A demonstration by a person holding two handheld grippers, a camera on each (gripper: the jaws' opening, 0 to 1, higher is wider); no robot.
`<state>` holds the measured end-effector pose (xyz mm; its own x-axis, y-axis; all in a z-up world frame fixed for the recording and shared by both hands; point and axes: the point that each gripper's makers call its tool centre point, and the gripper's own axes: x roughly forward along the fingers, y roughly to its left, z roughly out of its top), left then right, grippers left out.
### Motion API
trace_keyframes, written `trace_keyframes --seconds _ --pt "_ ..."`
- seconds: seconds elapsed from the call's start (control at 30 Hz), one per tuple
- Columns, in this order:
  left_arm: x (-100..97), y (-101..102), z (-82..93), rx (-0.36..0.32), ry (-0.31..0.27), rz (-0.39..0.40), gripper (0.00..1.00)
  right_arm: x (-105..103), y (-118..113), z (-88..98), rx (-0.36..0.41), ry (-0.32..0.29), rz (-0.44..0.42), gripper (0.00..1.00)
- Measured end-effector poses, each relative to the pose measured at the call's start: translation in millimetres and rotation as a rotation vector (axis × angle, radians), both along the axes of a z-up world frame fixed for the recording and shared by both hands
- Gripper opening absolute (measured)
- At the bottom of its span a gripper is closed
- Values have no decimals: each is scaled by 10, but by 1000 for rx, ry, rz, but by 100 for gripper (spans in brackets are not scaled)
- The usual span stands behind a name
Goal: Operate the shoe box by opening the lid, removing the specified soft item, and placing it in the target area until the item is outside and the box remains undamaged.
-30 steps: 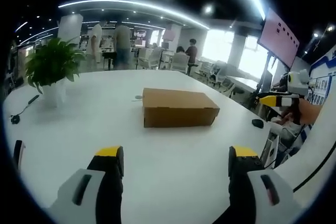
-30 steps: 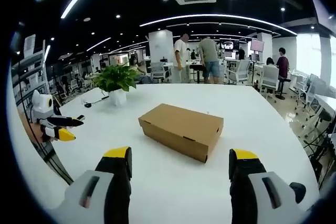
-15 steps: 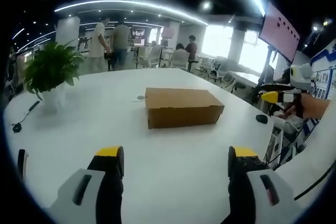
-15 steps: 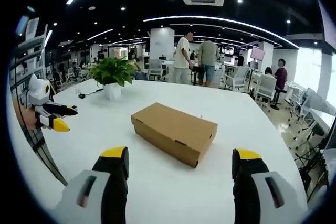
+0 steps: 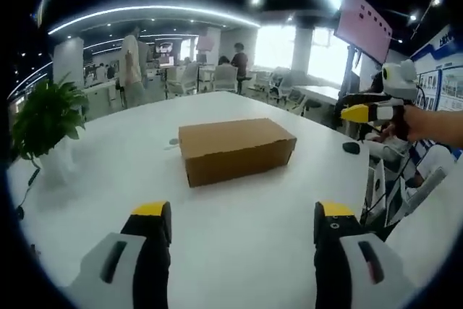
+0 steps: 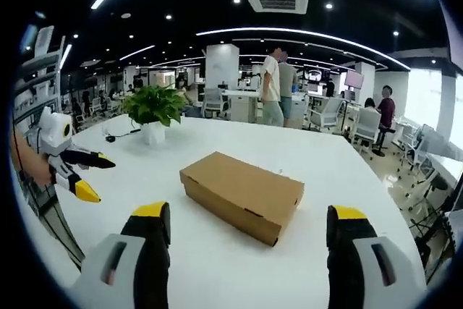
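Observation:
A brown cardboard shoe box [image 5: 235,149] lies with its lid down on the white table [image 5: 231,215], ahead of my left gripper [image 5: 235,226], whose jaws stand wide apart and empty. The right gripper view has the same box [image 6: 242,195] a short way beyond my right gripper [image 6: 249,226], which is open too and holds nothing. My right gripper [image 5: 372,110] also hangs in the air at the right of the left gripper view, well clear of the box. At the left of the right gripper view, my left gripper [image 6: 76,175] hovers with its jaws parted.
A potted green plant [image 6: 153,110] stands on the table's far side, with a black cable [image 6: 116,135] beside it. A small dark object [image 5: 351,147] lies near the table's right edge. People stand among desks and chairs in the background.
Both cameras have shifted slightly; the box sits a little nearer in the left gripper view. The box has not moved and both grippers stay open.

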<state>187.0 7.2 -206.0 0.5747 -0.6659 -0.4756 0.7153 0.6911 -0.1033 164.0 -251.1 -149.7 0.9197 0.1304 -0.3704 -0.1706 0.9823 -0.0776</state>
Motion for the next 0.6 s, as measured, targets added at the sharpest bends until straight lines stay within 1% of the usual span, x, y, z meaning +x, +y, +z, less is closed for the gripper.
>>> trace_keyframes --seconds 0.07,0.13,0.17,0.2,0.23,0.3,0.37,0.4,0.43,0.47,0.53,0.6 --pt "41 -16 -2 -5 2 -2 82 74 8 31 -25 -38 13 92" --pt "125 -4 -8 -7 10 20 82 118 17 -10 -14 -21 23 93" --pt "154 -1 0 -13 11 30 82 146 42 -43 -6 -2 34 93" --pt "187 8 9 -25 21 53 82 171 52 -48 -4 -3 43 93" --pt "241 41 37 -51 36 100 82 201 69 -41 2 -10 55 93" --pt "300 44 83 -92 48 124 78 272 80 -20 10 -34 77 93" --pt "371 59 83 -78 31 133 77 349 60 -52 17 -47 88 93" --pt "420 66 68 -67 18 144 78 387 45 -85 29 -45 85 92" --pt "464 55 77 -84 6 152 79 414 36 -106 34 -42 86 91" --pt "523 23 105 -124 2 171 81 458 21 -110 45 -53 82 91" --pt "567 -51 166 -188 8 182 86 523 13 -92 67 -72 76 92" --pt "598 -102 185 -180 -1 164 92 592 -14 -121 87 -75 74 92"
